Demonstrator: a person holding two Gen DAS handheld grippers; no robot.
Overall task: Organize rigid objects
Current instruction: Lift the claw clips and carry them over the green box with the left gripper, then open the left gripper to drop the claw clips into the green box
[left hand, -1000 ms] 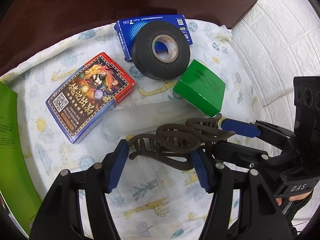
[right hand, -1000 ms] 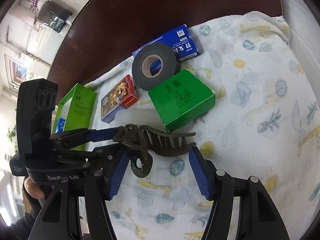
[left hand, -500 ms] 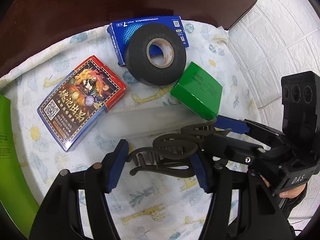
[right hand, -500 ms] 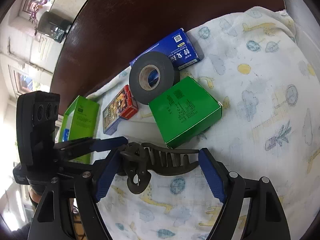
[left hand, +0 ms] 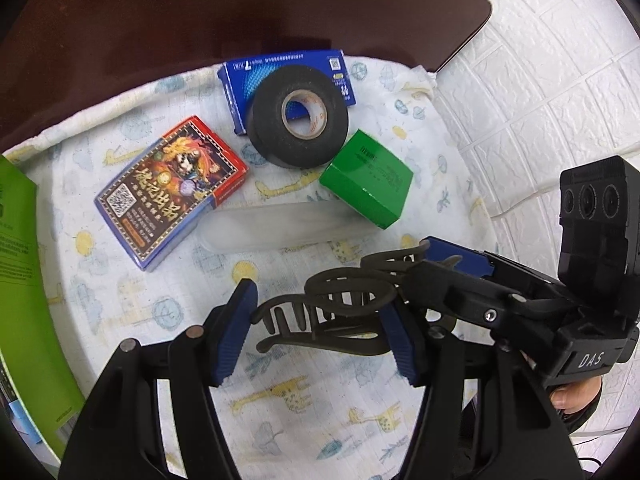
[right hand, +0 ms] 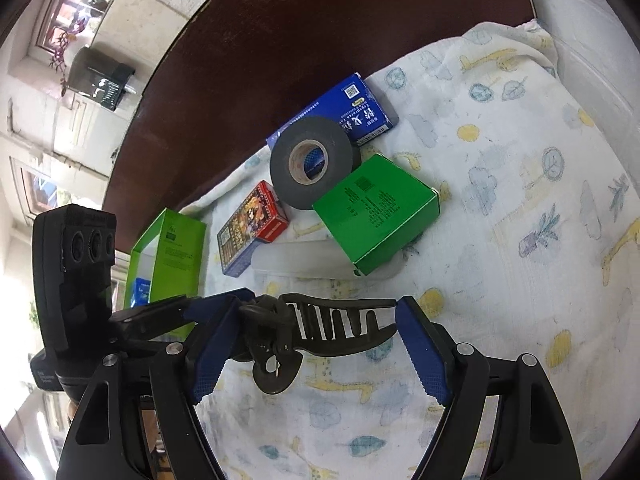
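A dark brown hair claw clip (left hand: 328,316) is held between both grippers above the patterned cloth (left hand: 280,408). My left gripper (left hand: 320,336) spans the clip's length, its blue pads against the clip's two ends. My right gripper (right hand: 316,344) does the same from the other side, and the clip (right hand: 320,328) sits between its pads. Beyond lie a black tape roll (left hand: 298,120) resting on a blue box (left hand: 280,68), a red-and-blue card box (left hand: 172,192), a small green box (left hand: 368,178) and a frosted plastic tube (left hand: 280,226).
A tall light-green carton (right hand: 172,256) stands at the left edge of the cloth; in the left wrist view (left hand: 24,280) it fills the left border. The dark brown tabletop (left hand: 240,12) lies beyond the cloth. A white brick-pattern wall (left hand: 540,100) is on the right.
Both grippers have drawn back and lifted with the clip between them, so the boxes and tape look farther away. The right gripper's jaws have widened to span the clip's length.
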